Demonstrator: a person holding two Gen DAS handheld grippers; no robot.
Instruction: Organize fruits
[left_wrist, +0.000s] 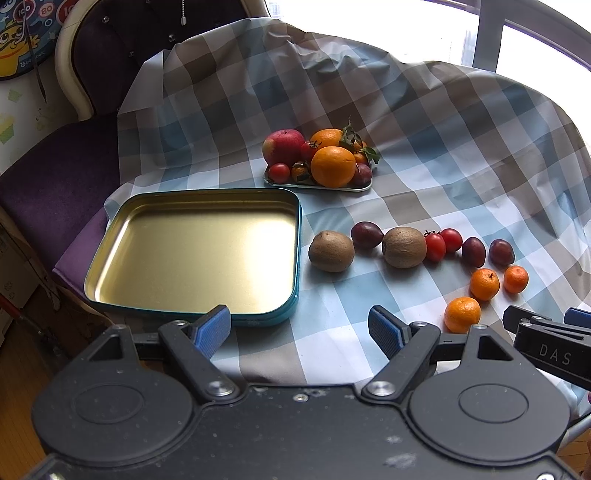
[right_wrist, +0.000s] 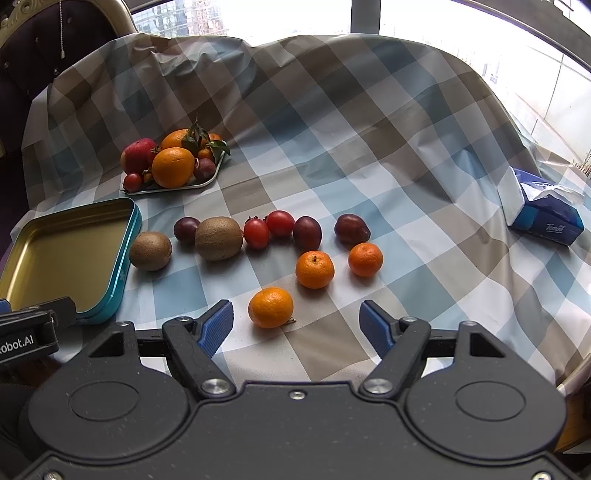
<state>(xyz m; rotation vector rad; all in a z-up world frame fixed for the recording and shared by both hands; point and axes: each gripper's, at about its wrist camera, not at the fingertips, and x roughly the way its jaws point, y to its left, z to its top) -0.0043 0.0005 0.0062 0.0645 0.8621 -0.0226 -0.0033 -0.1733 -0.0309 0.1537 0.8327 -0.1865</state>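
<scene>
Loose fruit lies on the checked cloth: two kiwis (right_wrist: 150, 250) (right_wrist: 219, 238), dark plums (right_wrist: 307, 233), cherry tomatoes (right_wrist: 256, 233) and three mandarins, the nearest mandarin (right_wrist: 270, 307) just ahead of my right gripper (right_wrist: 296, 326). That gripper is open with nothing between its blue pads. A teal tin (left_wrist: 192, 254) with a bare gold inside sits at the left. My left gripper (left_wrist: 300, 330) hovers open in front of the tin's near right corner, holding nothing. The right gripper's tip (left_wrist: 543, 332) shows at the right edge of the left wrist view.
A small tray (left_wrist: 317, 186) at the back holds an apple, oranges, tomatoes and leafy mandarins. A blue tissue pack (right_wrist: 543, 212) lies at the far right. A purple chair (left_wrist: 59, 184) stands left of the table, close behind the tin.
</scene>
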